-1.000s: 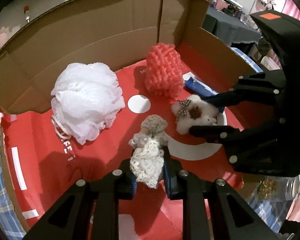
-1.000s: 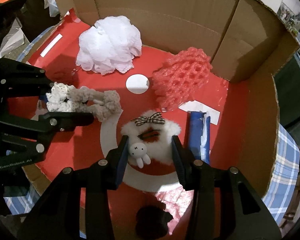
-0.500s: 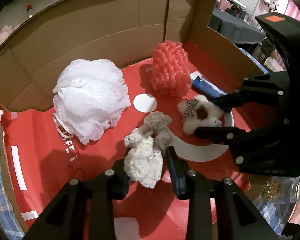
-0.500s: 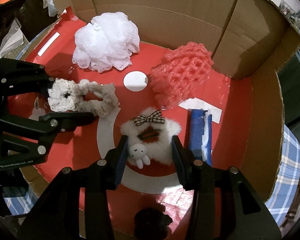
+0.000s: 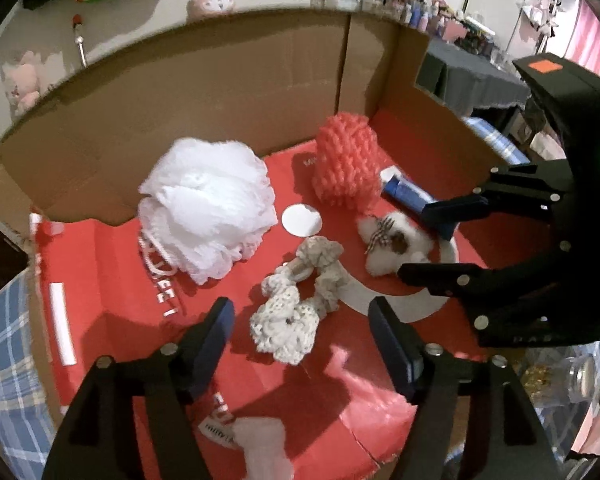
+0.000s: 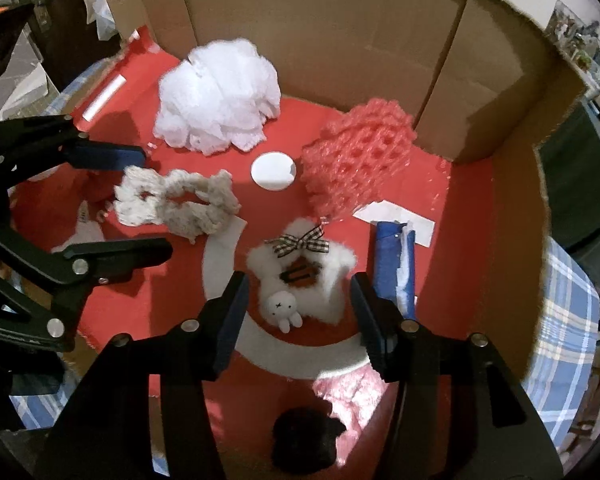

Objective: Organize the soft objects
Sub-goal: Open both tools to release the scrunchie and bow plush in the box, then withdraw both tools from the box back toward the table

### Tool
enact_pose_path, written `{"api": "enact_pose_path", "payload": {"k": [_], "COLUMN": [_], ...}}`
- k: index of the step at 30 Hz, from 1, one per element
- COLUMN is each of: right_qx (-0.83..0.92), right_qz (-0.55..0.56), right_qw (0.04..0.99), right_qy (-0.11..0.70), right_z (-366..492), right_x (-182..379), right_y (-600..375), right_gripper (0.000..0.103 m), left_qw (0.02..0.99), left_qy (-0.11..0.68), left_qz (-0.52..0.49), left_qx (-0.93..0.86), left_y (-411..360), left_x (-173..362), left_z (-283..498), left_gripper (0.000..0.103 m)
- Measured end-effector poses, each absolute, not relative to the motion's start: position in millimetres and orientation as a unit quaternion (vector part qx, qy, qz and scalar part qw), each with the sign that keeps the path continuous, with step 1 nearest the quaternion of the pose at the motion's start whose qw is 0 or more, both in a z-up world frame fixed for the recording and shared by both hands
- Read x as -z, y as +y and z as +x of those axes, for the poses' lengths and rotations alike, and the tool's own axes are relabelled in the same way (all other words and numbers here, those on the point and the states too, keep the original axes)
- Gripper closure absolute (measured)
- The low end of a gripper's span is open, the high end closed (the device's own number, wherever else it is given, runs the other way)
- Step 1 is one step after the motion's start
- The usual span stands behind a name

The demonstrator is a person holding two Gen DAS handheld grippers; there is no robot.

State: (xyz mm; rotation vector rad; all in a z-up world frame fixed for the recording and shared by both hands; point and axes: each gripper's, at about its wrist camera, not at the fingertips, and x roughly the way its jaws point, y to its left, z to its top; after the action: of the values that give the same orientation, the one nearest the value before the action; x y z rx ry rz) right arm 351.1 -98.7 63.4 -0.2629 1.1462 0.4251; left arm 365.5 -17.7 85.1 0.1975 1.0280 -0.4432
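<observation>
- In my box (image 6: 340, 20), the mesh puff (image 6: 218, 96) sits at the back left, the foam net (image 6: 358, 160) to its right.
- The crochet scrunchies (image 6: 176, 202) lie between my left tongs (image 5: 300, 320), untouched.
- The fluffy clip (image 6: 300, 276) lies between my right tongs (image 6: 298, 300), a pouch (image 6: 392, 264) just right of it.

Each hand-held gripper (image 5: 300, 320) is black plastic with silver screws, blue pads (image 5: 214, 344) and an orange sticker (image 5: 544, 66).

Both fisheye views bow straight lines and darken to black at the rounded corners. Light falls from above, fairly bright and even on the red box floor (image 5: 132, 280), where soft shadows lie. Edges look slightly blurred; the white bath puff (image 6: 220, 96) is overexposed.
</observation>
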Motion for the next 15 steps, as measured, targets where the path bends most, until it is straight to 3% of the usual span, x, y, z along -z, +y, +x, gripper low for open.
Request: {"api": "enact_pose_path", "payload": {"k": [3,15], "right_qx": [-0.197,-0.167], "right_qz": [-0.115,-0.095], "right_qw": [0.819,0.882], "right_qy": [0.527,0.430], "right_z": [341,264], "right_x": [-77,-169], "right_y": [-101,-113], "right_gripper": [0.040,0.030], "left_qw": [0.860,0.926], "left_qy": [0.462,0.347], "left_qz": [0.081,0.026], "left_qx": [0.199,0.151], "left_y": [-11,11], "left_x": [-104,-181], "left_z": [348,255], "left_gripper": [0.020,0.005]}}
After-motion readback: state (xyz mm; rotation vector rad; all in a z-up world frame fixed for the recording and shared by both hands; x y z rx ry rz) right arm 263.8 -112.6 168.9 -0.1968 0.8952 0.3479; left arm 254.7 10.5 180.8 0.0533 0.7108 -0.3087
